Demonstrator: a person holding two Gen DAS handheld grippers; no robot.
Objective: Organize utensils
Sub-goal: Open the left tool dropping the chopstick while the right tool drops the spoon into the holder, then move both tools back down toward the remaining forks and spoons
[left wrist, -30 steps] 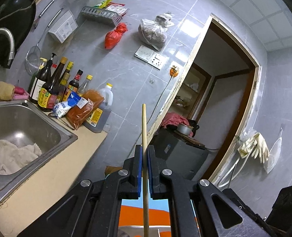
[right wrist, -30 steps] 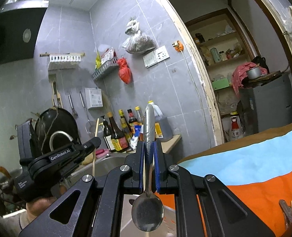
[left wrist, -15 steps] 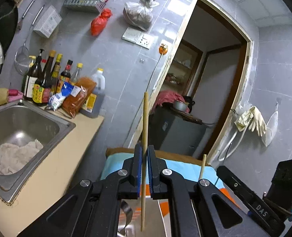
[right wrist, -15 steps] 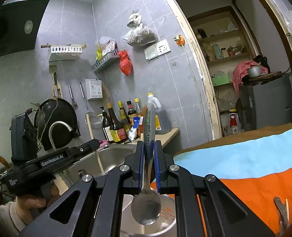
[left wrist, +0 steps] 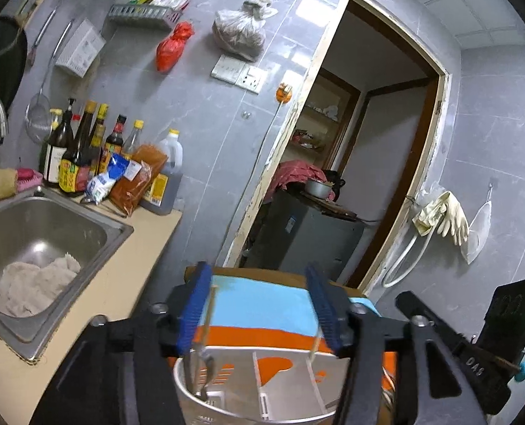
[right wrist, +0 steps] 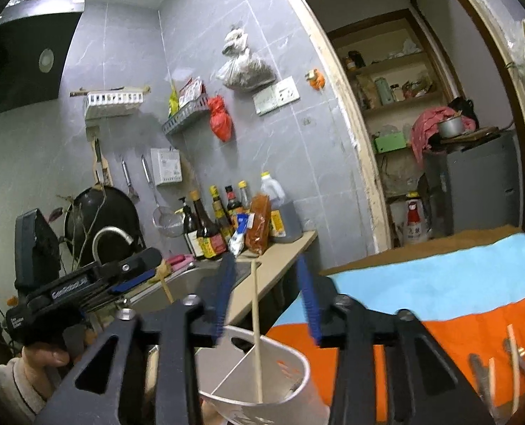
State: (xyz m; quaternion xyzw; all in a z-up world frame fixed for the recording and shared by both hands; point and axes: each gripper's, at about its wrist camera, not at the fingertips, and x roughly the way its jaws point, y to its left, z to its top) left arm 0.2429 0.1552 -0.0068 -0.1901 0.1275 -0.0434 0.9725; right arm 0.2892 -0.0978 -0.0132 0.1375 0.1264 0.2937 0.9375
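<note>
The left gripper (left wrist: 258, 311) has just been opening and grasps nothing; a chopstick (left wrist: 208, 313) stands loose beside its left pad, already down in the white holder (left wrist: 227, 407). The right gripper (right wrist: 267, 299) has just been opening too, with only a chopstick (right wrist: 256, 333) standing free between its jaws in that holder (right wrist: 290, 382). So 2 pieces look delivered. More utensils (right wrist: 510, 364) lie on the orange cloth (right wrist: 457, 318) at right, not yet sorted. The sink (left wrist: 32, 226) and bottles (left wrist: 81, 156) sit clear at left.
</note>
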